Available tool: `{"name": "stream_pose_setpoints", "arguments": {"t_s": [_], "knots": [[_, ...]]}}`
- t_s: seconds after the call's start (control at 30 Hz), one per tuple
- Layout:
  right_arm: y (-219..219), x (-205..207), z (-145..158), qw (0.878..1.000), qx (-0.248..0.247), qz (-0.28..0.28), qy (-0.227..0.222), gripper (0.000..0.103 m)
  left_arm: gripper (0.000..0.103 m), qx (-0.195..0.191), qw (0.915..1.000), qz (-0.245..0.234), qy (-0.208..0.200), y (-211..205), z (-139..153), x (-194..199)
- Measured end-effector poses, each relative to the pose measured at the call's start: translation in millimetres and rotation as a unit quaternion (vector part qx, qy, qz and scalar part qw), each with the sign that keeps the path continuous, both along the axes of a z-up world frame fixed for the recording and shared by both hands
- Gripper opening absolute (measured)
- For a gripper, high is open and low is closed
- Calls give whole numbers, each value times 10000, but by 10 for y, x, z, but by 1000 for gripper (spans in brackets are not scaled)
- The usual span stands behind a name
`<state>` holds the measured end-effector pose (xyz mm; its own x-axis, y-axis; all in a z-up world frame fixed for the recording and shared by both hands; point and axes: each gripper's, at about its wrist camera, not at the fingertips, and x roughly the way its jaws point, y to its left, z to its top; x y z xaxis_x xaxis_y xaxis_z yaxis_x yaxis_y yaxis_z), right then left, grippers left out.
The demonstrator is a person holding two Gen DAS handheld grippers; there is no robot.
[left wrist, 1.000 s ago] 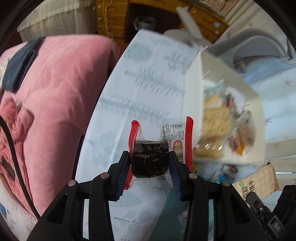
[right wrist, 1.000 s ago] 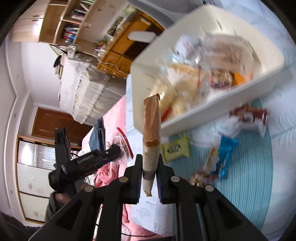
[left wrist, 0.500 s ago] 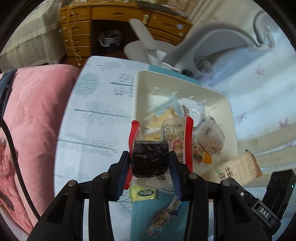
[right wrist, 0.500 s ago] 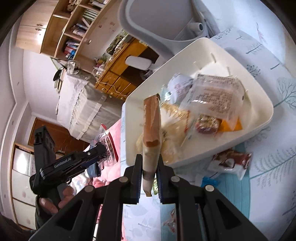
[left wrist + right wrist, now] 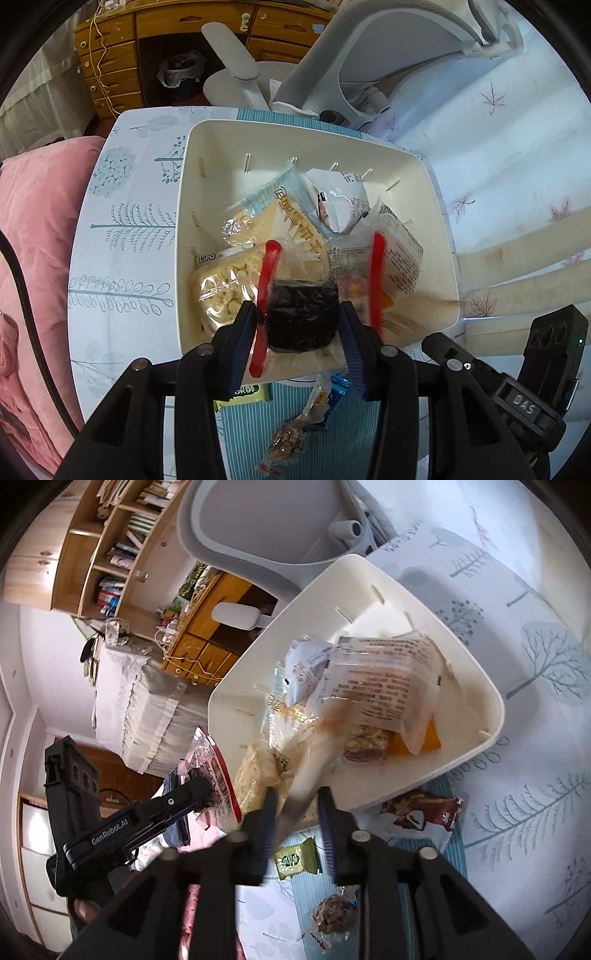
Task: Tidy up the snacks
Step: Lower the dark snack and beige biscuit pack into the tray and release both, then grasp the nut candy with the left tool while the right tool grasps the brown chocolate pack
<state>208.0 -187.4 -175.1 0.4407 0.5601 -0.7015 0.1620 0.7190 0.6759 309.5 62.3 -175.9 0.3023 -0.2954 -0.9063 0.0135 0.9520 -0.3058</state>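
**Both grippers over the snack bin, jaws just easing apart**

We see the left gripper (image 5: 302, 325) above the near edge of the white bin (image 5: 317, 129), which sits on the tree-print tablecloth (image 5: 125, 221). Between its blue pads is a red-edged clear packet with a dark filling (image 5: 301, 319). Its jaws have just been opening; the right pad looks just clear of the packet and the left one close against it, though whether the pads still press we cannot tell for certain.

The right gripper (image 5: 295, 805) hangs over the bin's near rim, its jaws also just opening, now a narrow gap. A pale, motion-blurred snack (image 5: 314, 760) lies between and beyond the fingers, apparently free of the pads.

In the bin we note a Lipo biscuit bag (image 5: 225, 284), a blue-and-yellow packet (image 5: 291, 206) and a clear printed wrapper (image 5: 384, 686). Outside it, on the striped teal mat (image 5: 332, 443), lie a green packet (image 5: 297, 858), a brown packet (image 5: 421, 812) and a small clear nut packet (image 5: 332, 912).
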Motion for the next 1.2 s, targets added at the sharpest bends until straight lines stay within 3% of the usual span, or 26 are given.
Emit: {"name": "stream_pose_setpoints", "arguments": {"t_s": [0.07, 0.13, 0.17, 0.43, 0.53, 0.83, 1.0, 1.2], "knots": [[-19, -29, 20, 10000, 33, -55, -27, 45, 51, -29, 10000, -24, -31, -6, 33, -29], [-31, -62, 44, 9999, 28, -95, -52, 47, 69, -6, 9999, -66, -101, -14, 95, -73], [-31, -87, 62, 9999, 29, -113, -61, 47, 71, 40, 9998, -88, -162, -25, 138, -110], [-22, -362, 217, 9991, -52, -357, -208, 48, 75, 77, 9992, -339, -217, -44, 252, -402], [-12, -510, 240, 9986, -115, -464, -225, 53, 75, 87, 9986, -486, -177, -68, 245, -560], [1, -940, 197, 9969, -389, -680, -69, 57, 75, 229, 9964, -804, 122, -94, 44, -1100], [4, -1017, 145, 9957, -822, -435, -42, 58, 75, 438, 9956, -762, 336, -101, -116, -1325], [-51, -970, 55, 9895, -1432, 209, -32, 58, 75, 587, 9949, -214, 794, -144, -339, -1507]]}}
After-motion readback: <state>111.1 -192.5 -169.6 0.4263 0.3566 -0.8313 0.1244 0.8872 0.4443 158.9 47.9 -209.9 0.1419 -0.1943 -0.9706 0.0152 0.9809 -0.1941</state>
